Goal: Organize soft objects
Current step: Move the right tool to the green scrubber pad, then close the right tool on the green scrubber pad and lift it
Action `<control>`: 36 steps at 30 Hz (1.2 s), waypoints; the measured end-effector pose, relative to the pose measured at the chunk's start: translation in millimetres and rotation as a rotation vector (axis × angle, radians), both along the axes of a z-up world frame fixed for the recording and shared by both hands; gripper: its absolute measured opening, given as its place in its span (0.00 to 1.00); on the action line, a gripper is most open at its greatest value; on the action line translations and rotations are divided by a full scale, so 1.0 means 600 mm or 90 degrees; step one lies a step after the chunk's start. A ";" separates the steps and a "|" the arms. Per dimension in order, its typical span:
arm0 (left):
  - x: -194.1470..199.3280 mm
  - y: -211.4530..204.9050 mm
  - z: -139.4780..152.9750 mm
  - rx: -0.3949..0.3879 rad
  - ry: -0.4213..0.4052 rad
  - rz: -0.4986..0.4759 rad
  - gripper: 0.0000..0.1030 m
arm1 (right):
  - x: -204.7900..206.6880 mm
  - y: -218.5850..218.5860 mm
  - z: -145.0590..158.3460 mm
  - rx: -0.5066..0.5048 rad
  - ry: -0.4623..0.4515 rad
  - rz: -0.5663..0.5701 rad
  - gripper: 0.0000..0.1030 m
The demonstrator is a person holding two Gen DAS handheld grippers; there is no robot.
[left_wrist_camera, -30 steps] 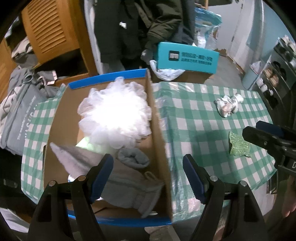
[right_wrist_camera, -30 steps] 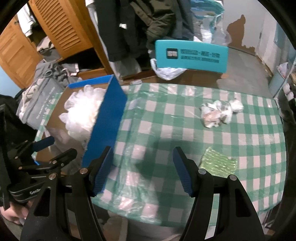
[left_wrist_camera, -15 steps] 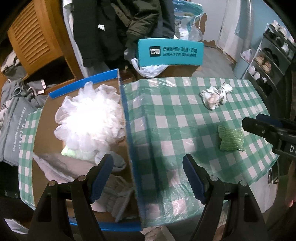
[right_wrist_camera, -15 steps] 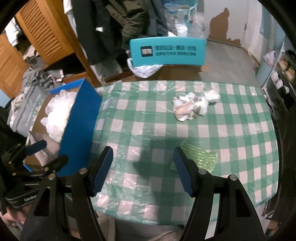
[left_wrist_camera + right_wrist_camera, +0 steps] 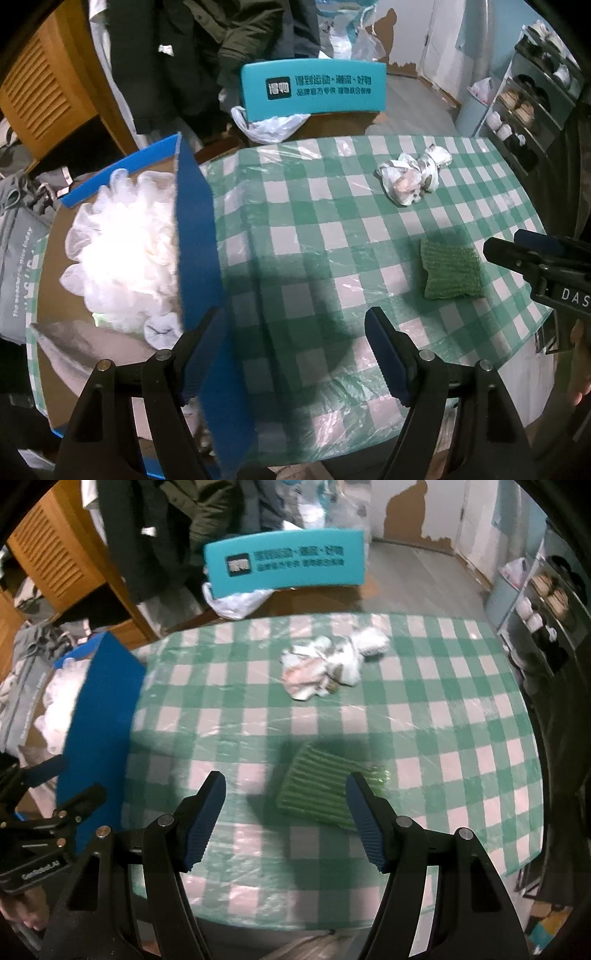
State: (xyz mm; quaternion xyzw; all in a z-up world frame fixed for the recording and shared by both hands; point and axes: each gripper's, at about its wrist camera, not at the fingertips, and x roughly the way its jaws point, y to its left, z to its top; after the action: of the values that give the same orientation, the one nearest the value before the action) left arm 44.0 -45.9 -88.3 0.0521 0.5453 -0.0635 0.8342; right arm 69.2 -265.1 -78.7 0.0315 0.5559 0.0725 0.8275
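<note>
Far left on checked desk (image 5: pixel 317 236): blue box (image 5: pixel 195 236) holding white mesh pouf (image 5: pixel 122 240). Left claw (image 5: pixel 295 354) apart, empty, beside box wall. Right claw (image 5: pixel 284 819) apart, above green knitted cloth (image 5: pixel 325 790). Crumpled white cloth (image 5: pixel 328 664) farther off.

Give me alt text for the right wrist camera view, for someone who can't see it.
The open right gripper hangs above a green knitted cloth on a green-checked tablecloth. A crumpled white bundle lies farther back, a blue-sided box of white fluff stands at left, and the left gripper shows at the left edge.
</note>
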 end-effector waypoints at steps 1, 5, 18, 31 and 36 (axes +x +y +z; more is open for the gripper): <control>0.001 -0.003 -0.003 0.000 0.003 -0.002 0.76 | 0.002 -0.006 -0.006 -0.003 0.005 -0.004 0.65; 0.009 -0.019 -0.017 0.000 0.013 -0.009 0.76 | 0.008 -0.023 -0.029 -0.018 0.020 -0.013 0.65; 0.056 -0.060 -0.062 -0.005 0.039 -0.003 0.76 | 0.029 -0.038 -0.127 -0.054 0.080 -0.005 0.65; 0.084 -0.095 -0.103 -0.009 0.073 -0.014 0.76 | 0.031 -0.050 -0.189 -0.061 0.098 0.002 0.65; 0.092 -0.102 -0.112 -0.007 0.082 -0.016 0.76 | 0.014 -0.035 -0.196 -0.099 0.068 0.032 0.65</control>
State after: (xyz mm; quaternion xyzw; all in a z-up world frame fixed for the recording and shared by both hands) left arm 99.3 -106.9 -155.6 0.0500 0.5966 -0.0802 0.7969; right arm 77.6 -285.8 -196.1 -0.0430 0.6036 0.0478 0.7947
